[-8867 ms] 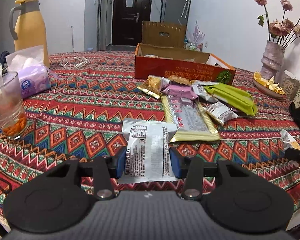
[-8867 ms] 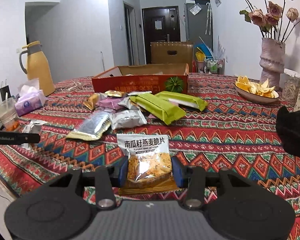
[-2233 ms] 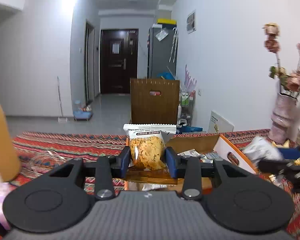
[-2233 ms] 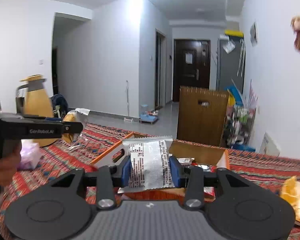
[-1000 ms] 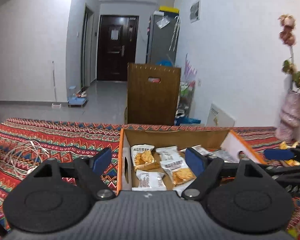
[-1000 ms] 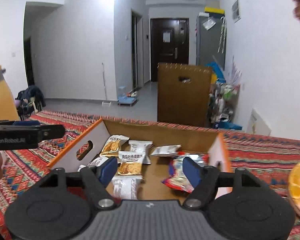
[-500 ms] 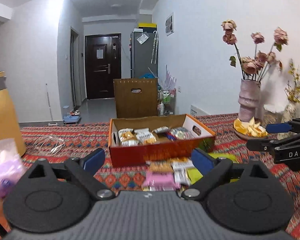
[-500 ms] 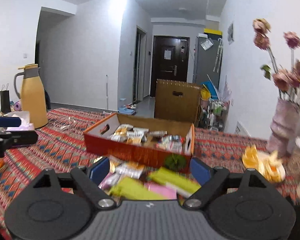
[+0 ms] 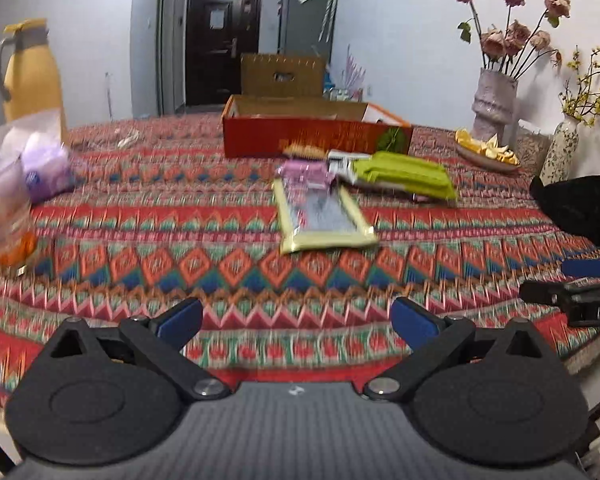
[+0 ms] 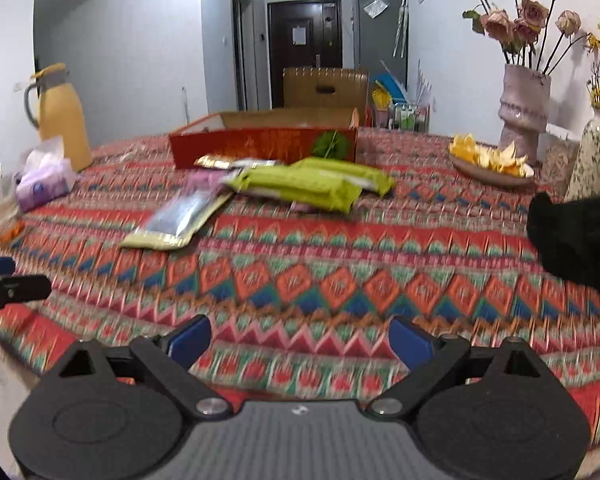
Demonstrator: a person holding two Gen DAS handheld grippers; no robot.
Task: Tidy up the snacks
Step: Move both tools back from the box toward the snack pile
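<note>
Both grippers empty, snacks ahead

My left gripper (image 9: 296, 318) and right gripper (image 10: 300, 338) are opening on nothing; the foil packet (image 9: 324, 220) lies beyond my left jaws, long axis pointing away, box (image 9: 316, 136) behind.

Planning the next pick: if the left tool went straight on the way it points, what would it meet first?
Probably bare patterned tablecloth; its jaws are opening with nothing between them. The nearest snack ahead is the silver packet with yellow edges, though depth is unclear.

Patterned tablecloth (image 9: 140, 240) under snack packets (image 9: 324, 220), box (image 9: 300, 136)
</note>
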